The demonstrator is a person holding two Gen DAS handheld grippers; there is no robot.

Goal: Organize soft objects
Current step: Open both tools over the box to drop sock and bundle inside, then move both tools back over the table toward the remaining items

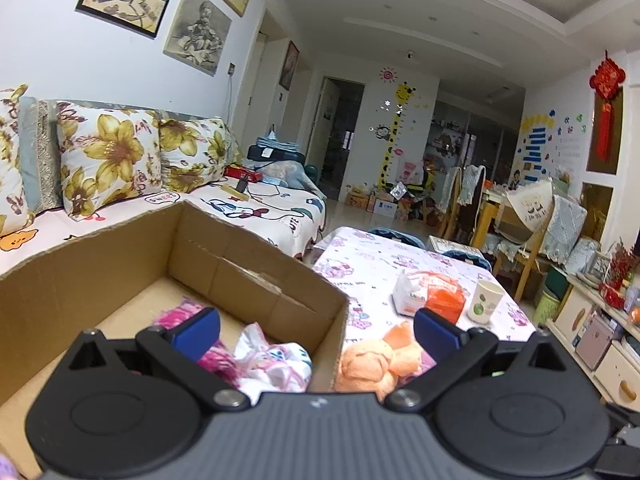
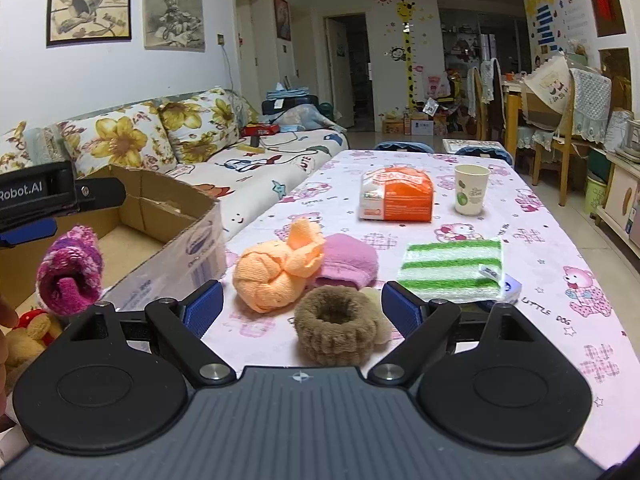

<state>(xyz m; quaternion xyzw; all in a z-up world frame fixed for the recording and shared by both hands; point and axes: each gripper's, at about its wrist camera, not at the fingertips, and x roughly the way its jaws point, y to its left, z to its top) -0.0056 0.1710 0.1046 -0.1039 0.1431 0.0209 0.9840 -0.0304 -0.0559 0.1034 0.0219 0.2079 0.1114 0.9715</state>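
Note:
My left gripper [image 1: 316, 330] is open above the near right corner of a cardboard box [image 1: 256, 256]. A magenta knitted item [image 1: 182, 312] and a white patterned cloth [image 1: 276, 360] lie in the box below it. In the right wrist view the magenta knitted item [image 2: 70, 270] hangs by the box's [image 2: 176, 220] near side, below the left gripper's blue finger [image 2: 28, 228]. My right gripper [image 2: 302, 304] is open around a brown fluffy ring [image 2: 334, 326] on the table. An orange towel toy [image 2: 276, 268] [image 1: 376, 360], a pink cloth [image 2: 350, 262] and a green striped sponge [image 2: 452, 266] lie beyond.
An orange tissue pack [image 2: 396, 196] and a paper cup [image 2: 471, 189] stand farther back on the pink patterned tablecloth [image 2: 540, 240]. A sofa with flowered cushions [image 2: 132, 140] runs along the left. Red and yellow plush toys [image 2: 30, 328] lie at the lower left. Chairs [image 2: 552, 120] stand at the right.

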